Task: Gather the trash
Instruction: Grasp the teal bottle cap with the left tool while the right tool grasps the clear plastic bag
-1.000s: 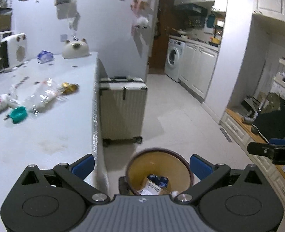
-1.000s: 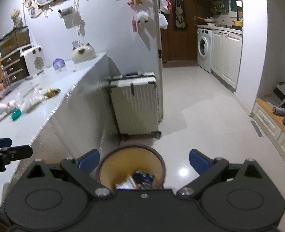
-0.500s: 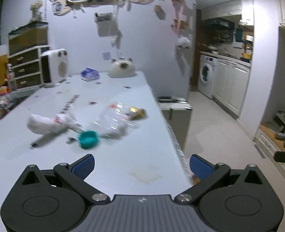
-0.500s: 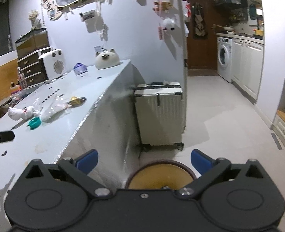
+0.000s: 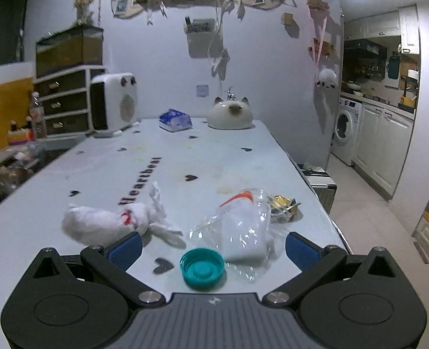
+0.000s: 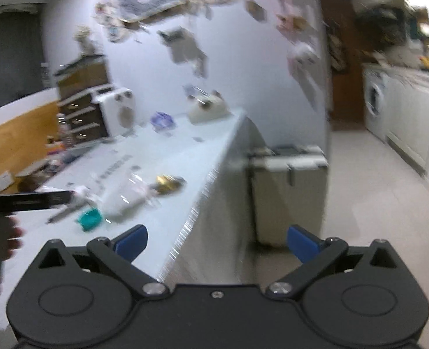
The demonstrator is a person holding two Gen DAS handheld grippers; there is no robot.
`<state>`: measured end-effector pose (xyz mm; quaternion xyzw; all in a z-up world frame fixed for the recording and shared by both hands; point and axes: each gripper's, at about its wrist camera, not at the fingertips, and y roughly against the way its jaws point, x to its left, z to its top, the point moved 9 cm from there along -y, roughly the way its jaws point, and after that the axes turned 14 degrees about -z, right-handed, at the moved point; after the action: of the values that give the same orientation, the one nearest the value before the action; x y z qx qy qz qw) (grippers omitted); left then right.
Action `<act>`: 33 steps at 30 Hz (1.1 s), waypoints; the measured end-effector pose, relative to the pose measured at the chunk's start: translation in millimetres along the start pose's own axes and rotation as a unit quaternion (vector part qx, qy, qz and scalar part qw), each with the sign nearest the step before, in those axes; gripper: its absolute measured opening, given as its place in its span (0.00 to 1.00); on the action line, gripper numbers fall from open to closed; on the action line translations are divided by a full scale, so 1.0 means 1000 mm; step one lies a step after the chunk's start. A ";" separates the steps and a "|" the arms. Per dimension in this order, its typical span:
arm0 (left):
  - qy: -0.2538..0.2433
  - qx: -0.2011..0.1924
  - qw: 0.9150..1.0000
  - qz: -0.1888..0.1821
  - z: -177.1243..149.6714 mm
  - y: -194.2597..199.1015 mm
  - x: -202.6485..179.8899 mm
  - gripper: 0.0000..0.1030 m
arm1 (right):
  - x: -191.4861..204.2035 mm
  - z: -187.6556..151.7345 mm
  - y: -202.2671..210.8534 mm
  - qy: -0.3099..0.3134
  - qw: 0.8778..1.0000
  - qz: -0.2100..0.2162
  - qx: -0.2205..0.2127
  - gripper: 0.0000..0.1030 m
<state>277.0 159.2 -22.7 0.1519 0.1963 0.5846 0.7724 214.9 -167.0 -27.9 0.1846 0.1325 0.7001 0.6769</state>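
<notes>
1. Left wrist view: the left gripper (image 5: 213,247) hangs low over the pale blue worktop (image 5: 202,160), jaws spread wide and holding nothing, its blue fingertips (image 5: 125,247) standing either side of the litter.
2. Right between those tips lies the round teal plastic bottle cap (image 5: 202,268), open side up, flat on the worktop.
3. Just behind the cap and touching it sits the crumpled clear plastic bottle (image 5: 243,232), an orange strip near its top.
4. At the bottle's far right edge there is the crinkled gold foil wrapper (image 5: 282,206), close to the worktop's right rim.
5. To the left, the knotted white plastic bag (image 5: 98,225) lies on its side, its twisted tail reaching toward the cap; the left fingertip is just in front of it.
6. Far end of the worktop: a white fan heater (image 5: 112,104), a blue tissue pack (image 5: 175,119) and a white cat-faced ornament (image 5: 230,113) against the wall.
7. Right wrist view, and it is smeared with blur: the right gripper (image 6: 215,241) is released too, jaws wide apart and empty, hovering off the worktop's (image 6: 167,157) corner above the floor.
8. From here the teal cap (image 6: 89,218), the clear bottle (image 6: 130,195) and the gold wrapper (image 6: 169,183) sit in a loose line near the worktop edge.
9. A dark bar of the left gripper (image 6: 28,200) pokes in from the left, above that litter.
10. Beyond the worktop a cream hard-shell suitcase (image 6: 290,192) stands upright on the floor.
</notes>
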 end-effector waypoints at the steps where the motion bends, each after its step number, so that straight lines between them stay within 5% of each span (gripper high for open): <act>1: 0.003 0.004 1.000 -0.010 -0.001 -0.009 0.003 1.00 | 0.007 0.004 -0.002 0.011 1.000 0.010 -0.009 1.00; 8: -0.052 0.035 0.995 -0.071 -0.018 -0.044 0.002 1.00 | 0.033 0.036 -0.043 -0.021 0.998 0.056 0.001 1.00; 12: -0.023 0.029 0.993 -0.108 -0.027 -0.048 0.013 1.00 | 0.051 0.045 -0.075 -0.019 0.996 0.076 0.036 0.98; 16: -0.029 0.025 0.993 -0.113 -0.029 -0.042 0.019 0.95 | 0.082 0.048 -0.105 -0.032 0.990 0.122 0.064 0.75; 22: -0.051 0.044 0.991 -0.114 -0.039 -0.048 0.014 0.83 | 0.124 0.057 -0.153 -0.035 0.983 0.164 0.080 0.58; 33: -0.011 0.060 0.992 -0.107 -0.045 -0.056 0.030 0.77 | 0.152 0.055 -0.219 -0.063 0.976 0.186 0.099 0.56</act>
<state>309.9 172.7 -92.4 0.1823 0.2380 0.4840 0.8221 433.4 -8.8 -62.4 0.3155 0.1218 0.7841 0.5204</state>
